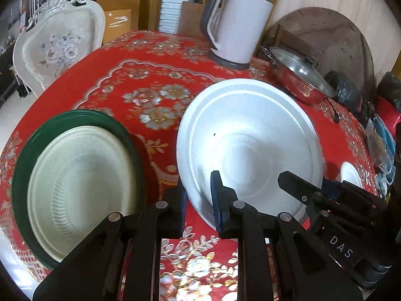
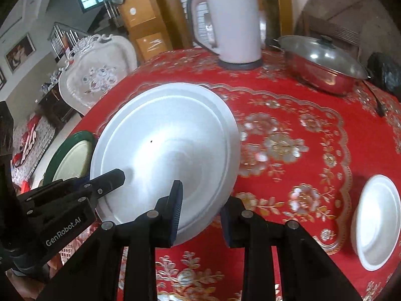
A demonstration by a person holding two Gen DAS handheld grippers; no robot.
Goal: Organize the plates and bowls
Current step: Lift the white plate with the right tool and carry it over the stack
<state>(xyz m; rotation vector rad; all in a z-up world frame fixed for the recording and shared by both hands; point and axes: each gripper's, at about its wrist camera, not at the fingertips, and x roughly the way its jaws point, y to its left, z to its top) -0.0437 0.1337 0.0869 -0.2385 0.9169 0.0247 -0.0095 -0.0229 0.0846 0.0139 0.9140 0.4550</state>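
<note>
In our left wrist view, the left gripper (image 1: 199, 200) pinches the near rim of the white plate (image 1: 248, 140), right of the green plate (image 1: 75, 175). In our right wrist view, the right gripper (image 2: 200, 213) pinches it too, the small white dish (image 2: 378, 225) well right.

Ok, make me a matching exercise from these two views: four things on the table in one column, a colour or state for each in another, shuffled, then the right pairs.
Things
1. large plate
2. kettle
3. pan
4. cream dish

States
A. covered by a glass lid
B. sitting in a green-rimmed plate
C. gripped at its near rim by both grippers
D. upright on a grey base

Pairs: 1-C, 2-D, 3-A, 4-B
</note>
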